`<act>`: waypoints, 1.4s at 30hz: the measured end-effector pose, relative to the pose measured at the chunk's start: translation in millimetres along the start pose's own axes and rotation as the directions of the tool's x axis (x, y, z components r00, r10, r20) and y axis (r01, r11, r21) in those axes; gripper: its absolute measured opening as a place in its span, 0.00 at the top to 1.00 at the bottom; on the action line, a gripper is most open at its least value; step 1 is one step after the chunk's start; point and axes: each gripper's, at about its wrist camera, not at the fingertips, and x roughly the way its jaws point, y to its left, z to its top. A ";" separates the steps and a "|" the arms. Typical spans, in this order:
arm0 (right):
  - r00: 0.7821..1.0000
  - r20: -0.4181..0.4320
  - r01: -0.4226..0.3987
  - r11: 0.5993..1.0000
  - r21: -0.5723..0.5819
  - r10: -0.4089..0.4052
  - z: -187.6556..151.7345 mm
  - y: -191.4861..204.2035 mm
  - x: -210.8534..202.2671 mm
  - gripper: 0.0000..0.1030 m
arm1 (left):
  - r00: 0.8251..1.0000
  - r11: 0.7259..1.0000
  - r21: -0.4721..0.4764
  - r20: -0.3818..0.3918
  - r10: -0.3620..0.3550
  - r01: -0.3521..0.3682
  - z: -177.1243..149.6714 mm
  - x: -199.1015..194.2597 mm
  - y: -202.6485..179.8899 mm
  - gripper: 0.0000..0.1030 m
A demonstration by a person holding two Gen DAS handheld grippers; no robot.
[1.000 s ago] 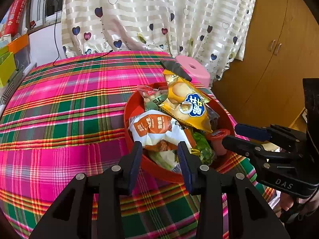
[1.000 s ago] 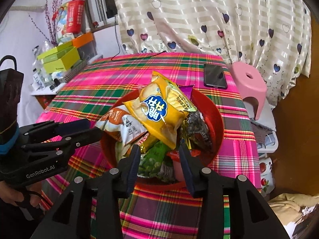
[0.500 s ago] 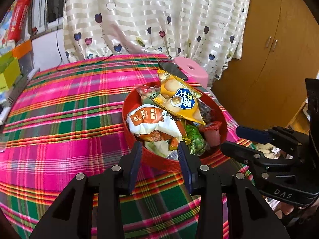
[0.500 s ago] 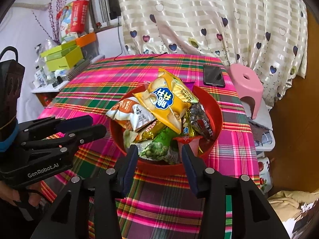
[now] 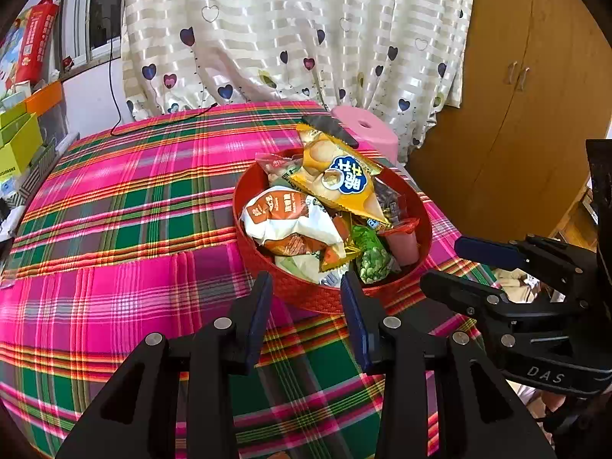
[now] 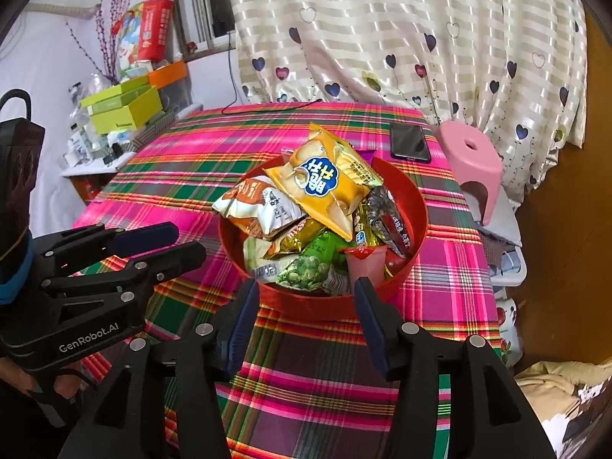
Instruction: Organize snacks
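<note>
**Snacks heaped in red basket, both grippers clear of it**

While pointing down at the plaid tablecloth [image 5: 114,229], left gripper [image 5: 306,287] held partly apart, gripping nothing. Just ahead of its tips: red basket [image 5: 306,294], near wall showing between the jaws, untouched. Right gripper [image 6: 304,287] just been opening, now spread wide and empty, same basket [image 6: 417,206] directly beyond its tips. Heaped inside, past the jaws: yellow chip bag [image 6: 325,187] on top, white-and-orange packet [image 6: 260,206] toward the left jaw's side, green pea packet [image 6: 306,267] and pink jelly cup [image 6: 365,262] nearest the tips. Farther off beyond the basket: dark phone [image 6: 409,141] lying flat on the cloth, pink stool [image 6: 470,157] off the table's edge.
</note>
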 end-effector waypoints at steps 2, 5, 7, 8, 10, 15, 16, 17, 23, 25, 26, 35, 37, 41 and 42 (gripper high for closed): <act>1.000 -0.002 0.000 1.000 -0.003 0.000 -0.1 0.8 1.2 0.49 | 1.000 1.000 -0.002 -0.004 0.002 -0.002 -0.3 1.4 -0.4 0.63; 1.000 -0.004 0.000 1.000 -0.006 0.000 -0.1 1.1 2.9 0.48 | 1.000 1.000 0.002 -0.008 0.013 -0.013 -0.5 4.0 -1.7 0.63; 1.000 -0.008 0.000 1.000 -0.004 0.000 -0.4 1.1 3.4 0.48 | 1.000 1.000 0.003 -0.011 0.016 -0.016 -0.5 5.9 -2.0 0.63; 1.000 -0.010 0.000 1.000 -0.004 0.000 -0.1 1.2 4.6 0.47 | 1.000 1.000 0.004 -0.012 0.017 -0.017 -0.6 6.8 -1.9 0.63; 1.000 -0.014 -0.001 1.000 -0.004 0.000 0.7 1.1 6.5 0.47 | 1.000 1.000 0.005 -0.015 0.022 -0.022 -0.4 8.7 -2.5 0.63; 1.000 -0.020 -0.001 1.000 -0.004 0.001 2.1 -1.0 10.4 0.47 | 0.999 1.000 0.007 -0.021 0.027 -0.026 -0.1 12.9 -3.0 0.63; 1.000 -0.022 -0.001 1.000 -0.004 0.001 2.3 -1.4 11.2 0.47 | 0.999 1.000 0.006 -0.021 0.025 -0.025 0.2 13.2 -3.0 0.63; 1.000 -0.023 -0.001 1.000 -0.004 0.001 2.4 -1.6 11.9 0.47 | 0.999 1.000 0.006 -0.022 0.026 -0.025 0.5 13.6 -2.8 0.63; 1.000 -0.025 -0.002 1.000 -0.003 0.002 2.8 -2.6 13.4 0.46 | 0.999 0.999 0.009 -0.031 0.040 -0.040 1.8 18.7 -2.4 0.63; 1.000 -0.025 -0.001 1.000 -0.003 0.001 3.0 -2.6 13.5 0.46 | 0.999 0.999 0.009 -0.033 0.040 -0.040 2.1 19.9 -2.1 0.63; 1.000 -0.025 -0.001 1.000 -0.002 0.001 3.0 -2.5 13.6 0.46 | 0.999 0.999 0.009 -0.033 0.040 -0.039 2.3 20.3 -1.9 0.63; 1.000 -0.028 -0.003 1.000 -0.002 0.003 3.1 -2.2 14.5 0.46 | 0.999 0.999 0.013 -0.033 0.042 -0.041 2.1 22.6 -0.3 0.63; 1.000 -0.028 -0.008 1.000 -0.002 0.008 2.3 -1.8 16.0 0.46 | 0.999 0.999 0.014 -0.034 0.043 -0.043 2.8 23.6 -0.9 0.63; 0.999 -0.033 -0.001 1.000 -0.002 0.001 2.5 -0.5 19.2 0.46 | 0.999 0.999 0.015 -0.039 0.037 -0.036 2.5 25.0 0.1 0.63; 0.999 -0.032 -0.002 1.000 -0.003 0.002 2.7 -0.8 19.1 0.46 | 0.999 0.999 0.015 -0.039 0.036 -0.036 2.2 24.6 -0.1 0.63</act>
